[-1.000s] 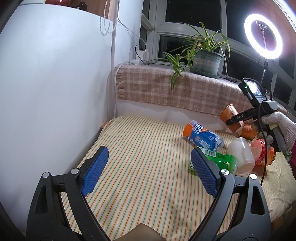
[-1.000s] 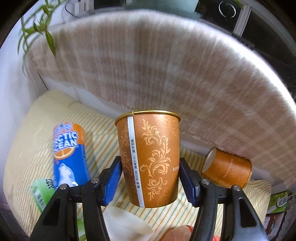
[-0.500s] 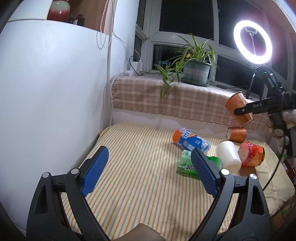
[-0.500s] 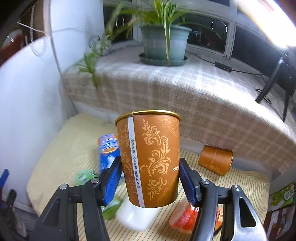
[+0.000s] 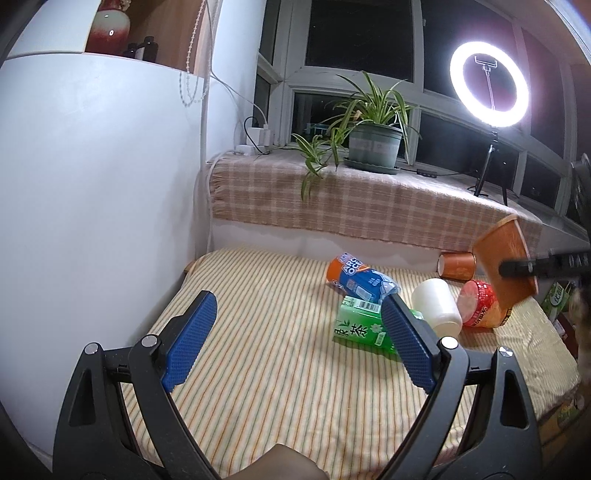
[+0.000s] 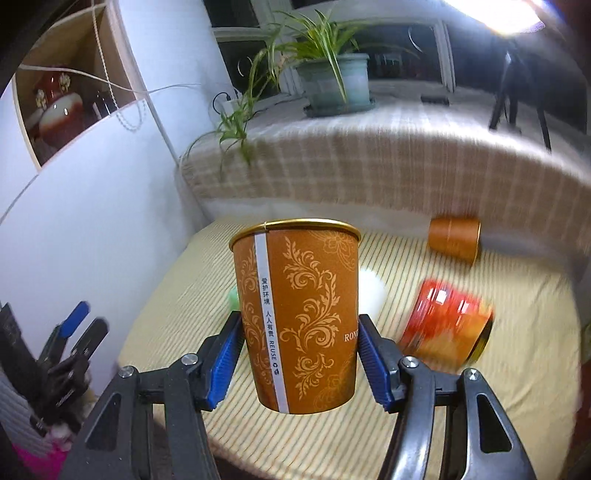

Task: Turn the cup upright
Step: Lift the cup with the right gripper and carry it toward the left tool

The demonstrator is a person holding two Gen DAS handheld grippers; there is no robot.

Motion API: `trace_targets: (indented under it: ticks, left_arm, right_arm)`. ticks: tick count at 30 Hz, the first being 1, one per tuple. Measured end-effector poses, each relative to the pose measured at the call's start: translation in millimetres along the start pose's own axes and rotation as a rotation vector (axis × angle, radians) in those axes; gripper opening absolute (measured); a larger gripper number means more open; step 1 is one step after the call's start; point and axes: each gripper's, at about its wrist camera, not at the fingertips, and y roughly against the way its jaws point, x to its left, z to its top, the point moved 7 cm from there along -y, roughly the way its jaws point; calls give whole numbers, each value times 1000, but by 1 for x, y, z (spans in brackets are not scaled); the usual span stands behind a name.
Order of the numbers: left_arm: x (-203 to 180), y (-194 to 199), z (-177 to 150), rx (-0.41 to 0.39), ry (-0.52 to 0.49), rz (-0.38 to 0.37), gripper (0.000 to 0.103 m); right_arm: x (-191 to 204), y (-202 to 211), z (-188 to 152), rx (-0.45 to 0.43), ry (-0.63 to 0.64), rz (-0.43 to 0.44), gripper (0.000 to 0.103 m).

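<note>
Ahead of the left claw (image 5: 295,347), a striped cloth (image 5: 266,369) is covering the counter. Beyond it a checked cloth (image 5: 369,206) is draping the windowsill, where a potted plant (image 5: 373,136) is standing before dark windows (image 5: 354,33). A ring light (image 5: 489,84) is glowing upper right; a white wall (image 5: 92,192) is curving left.

- Carton (image 5: 364,326), bottle (image 5: 360,278) and white cup (image 5: 437,306) lie clustered toward the bed's (image 5: 258,332) right edge.
- Second cup (image 5: 456,264) lies at its back edge.
- Plant (image 5: 373,138) stands on the ledge (image 5: 369,199) behind.
</note>
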Motion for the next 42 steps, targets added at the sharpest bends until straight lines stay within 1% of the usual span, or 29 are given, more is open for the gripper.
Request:
trace_targets:
  ticks: [4, 8, 13, 16, 20, 23, 30, 34, 41, 42]
  left_arm:
    - [-8, -2, -1, 18, -2, -21, 93]
    - [-16, -5, -5, 57, 10, -55, 93]
    - [-24, -12, -14, 127, 22, -75, 93]
    - [-27, -16, -19, 170, 41, -90, 93]
    - [-33, -15, -24, 188, 35, -100, 93]
    - [-36, -15, -26, 196, 28, -106, 93]
    - [-39, -22, -29, 228, 29, -106, 93]
    - [-44, -26, -35, 254, 34, -124, 93]
    - [-52, -25, -35, 251, 30, -129, 93]
    - [-53, -24, -34, 248, 27, -127, 93]
  right_arm:
    - [-5, -11, -33, 45, -83, 38, 62]
    - [-15, -26, -61, 92, -150, 52, 62]
    - [-21, -40, -80, 135, -183, 73, 63]
    - [-18, -47, -84, 162, -174, 80, 63]
    - [-17, -55, -88, 185, -184, 81, 63]
    - [-23, -63, -92, 195, -220, 84, 63]
    - [-34, -78, -101, 219, -264, 59, 63]
    - [-38, -82, -102, 226, -267, 46, 64]
    - [-41, -88, -102, 231, -271, 40, 66]
    - [-41, -89, -102, 232, -273, 48, 69]
